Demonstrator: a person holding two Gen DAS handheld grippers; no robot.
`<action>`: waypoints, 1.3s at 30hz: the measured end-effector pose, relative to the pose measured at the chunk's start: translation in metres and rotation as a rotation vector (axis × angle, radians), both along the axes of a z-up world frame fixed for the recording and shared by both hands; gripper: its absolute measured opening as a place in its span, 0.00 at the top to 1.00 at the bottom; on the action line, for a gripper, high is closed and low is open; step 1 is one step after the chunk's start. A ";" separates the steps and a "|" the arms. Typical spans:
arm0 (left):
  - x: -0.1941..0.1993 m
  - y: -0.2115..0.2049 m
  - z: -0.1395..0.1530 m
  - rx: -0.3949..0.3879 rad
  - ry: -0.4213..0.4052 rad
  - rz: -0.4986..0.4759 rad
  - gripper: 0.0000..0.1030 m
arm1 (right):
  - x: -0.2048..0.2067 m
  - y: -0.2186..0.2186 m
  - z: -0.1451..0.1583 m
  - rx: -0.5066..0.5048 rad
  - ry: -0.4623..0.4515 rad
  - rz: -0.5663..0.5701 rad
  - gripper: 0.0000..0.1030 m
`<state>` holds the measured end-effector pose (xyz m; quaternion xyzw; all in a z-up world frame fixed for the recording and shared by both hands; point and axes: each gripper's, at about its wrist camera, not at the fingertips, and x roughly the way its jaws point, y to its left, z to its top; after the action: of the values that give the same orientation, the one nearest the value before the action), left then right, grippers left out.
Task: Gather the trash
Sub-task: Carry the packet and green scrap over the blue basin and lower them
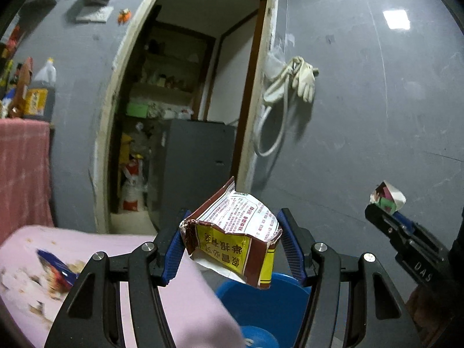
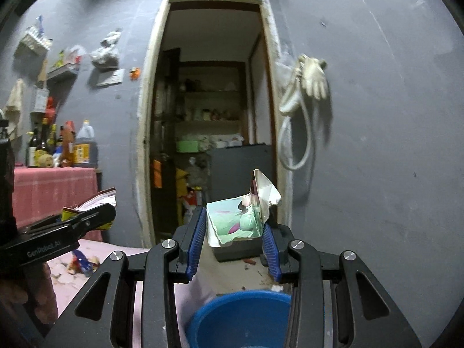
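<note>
Both tools [image 1: 230, 243] [image 2: 235, 232] point level, each gripping crumpled packaging.

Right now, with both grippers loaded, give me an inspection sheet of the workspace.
Surface: pink cloth, crumbs and scraps on it.
Job's things: torn brown-and-yellow packet in left gripper; torn green-and-white carton piece in right gripper; blue basin low in both views.
Clutter: blue wrapper on the cloth; debris on floor beyond the basin.
Grippers: both shut on their trash, held in the air.
Cables: white hose hanging on the wall.
Surroundings: grey wall, open doorway, hanging gloves, bottles at left.
</note>
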<state>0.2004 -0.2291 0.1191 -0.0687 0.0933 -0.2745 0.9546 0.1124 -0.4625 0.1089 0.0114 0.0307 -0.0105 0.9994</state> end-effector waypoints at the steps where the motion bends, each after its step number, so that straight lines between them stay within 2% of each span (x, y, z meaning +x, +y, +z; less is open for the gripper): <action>1: 0.002 -0.006 -0.004 0.005 0.013 -0.007 0.47 | 0.000 -0.002 -0.003 0.005 0.008 -0.004 0.66; 5: 0.017 -0.029 -0.019 0.042 0.080 -0.039 0.47 | 0.013 -0.015 -0.030 0.032 0.085 -0.027 0.66; 10: 0.039 -0.055 -0.047 0.100 0.212 -0.094 0.46 | 0.028 -0.032 -0.064 0.071 0.190 -0.046 0.66; 19: 0.070 -0.078 -0.092 0.161 0.375 -0.091 0.46 | 0.043 -0.051 -0.098 0.128 0.317 -0.060 0.65; 26: 0.083 -0.087 -0.115 0.183 0.431 -0.087 0.46 | 0.054 -0.054 -0.116 0.141 0.390 -0.051 0.64; 33: 0.095 -0.083 -0.124 0.165 0.482 -0.101 0.44 | 0.067 -0.058 -0.121 0.157 0.431 -0.043 0.64; 37: 0.098 -0.082 -0.129 0.157 0.516 -0.102 0.38 | 0.074 -0.059 -0.125 0.173 0.450 -0.042 0.62; 39: 0.100 -0.080 -0.130 0.152 0.528 -0.102 0.37 | 0.076 -0.061 -0.127 0.182 0.454 -0.042 0.60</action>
<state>0.3005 -0.3095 -0.0110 -0.0611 0.3624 -0.2870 0.8846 0.1882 -0.5232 -0.0186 0.0996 0.2552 -0.0309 0.9613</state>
